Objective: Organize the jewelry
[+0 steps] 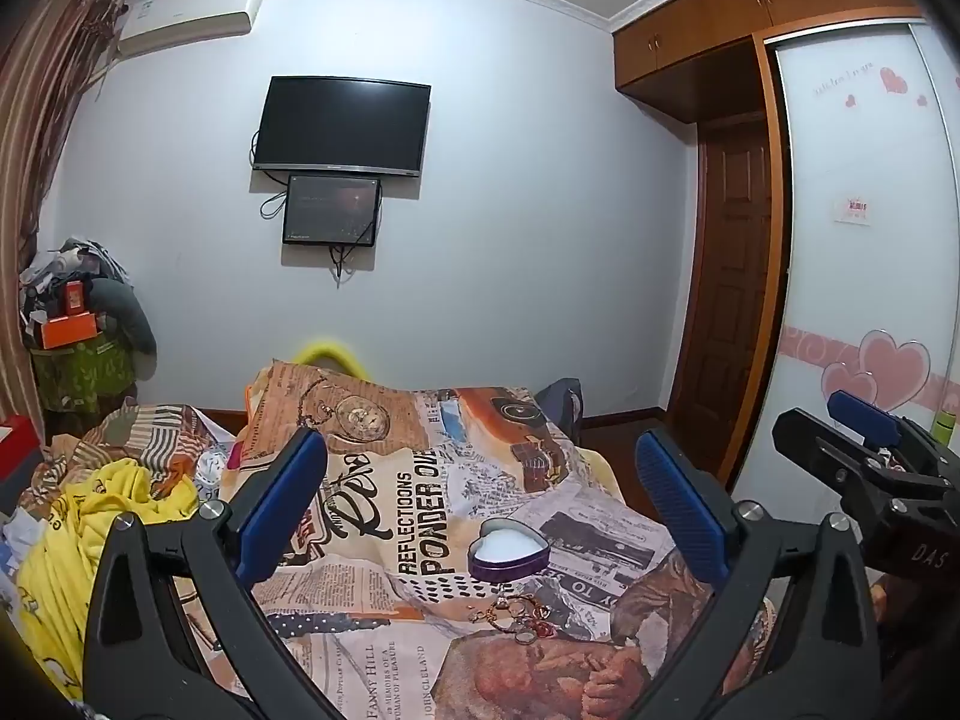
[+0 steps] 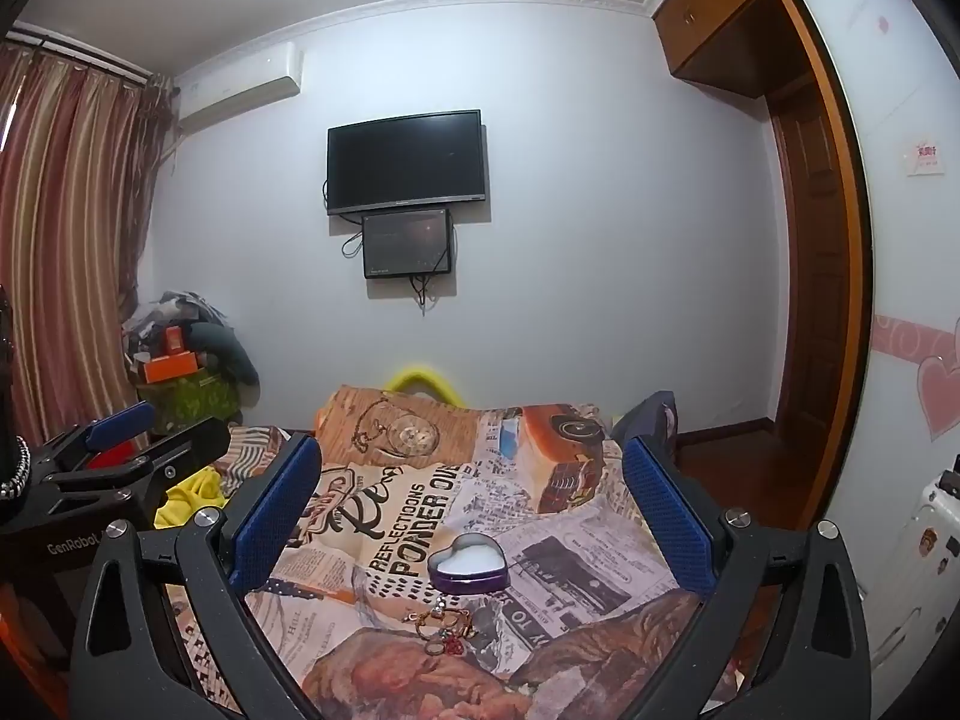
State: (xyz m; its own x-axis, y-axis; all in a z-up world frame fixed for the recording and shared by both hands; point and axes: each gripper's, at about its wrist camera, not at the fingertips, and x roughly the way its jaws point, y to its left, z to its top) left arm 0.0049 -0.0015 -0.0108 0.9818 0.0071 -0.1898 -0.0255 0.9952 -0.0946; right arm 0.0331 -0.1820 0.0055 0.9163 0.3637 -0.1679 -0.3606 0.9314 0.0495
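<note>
covering the bed, a newsprint blanket (image 1: 456, 510) faces a wall-mounted tv (image 1: 342, 123).

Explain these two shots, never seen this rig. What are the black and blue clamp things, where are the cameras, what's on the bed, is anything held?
No robot here: a person carries a two-finger gripper in each hand, and each has a fisheye camera looking along its fingers. One picture is from the left gripper, the other from the right gripper; each also glimpses its partner at the frame edge. The blue pads are the fingers, spread wide on both, holding nothing. Below lies a bed with a newspaper-print cover. On it sits an open heart-shaped tin with a white lining, and just nearer the cameras a small pile of jewelry, rings and chains, too tangled to count.
</note>
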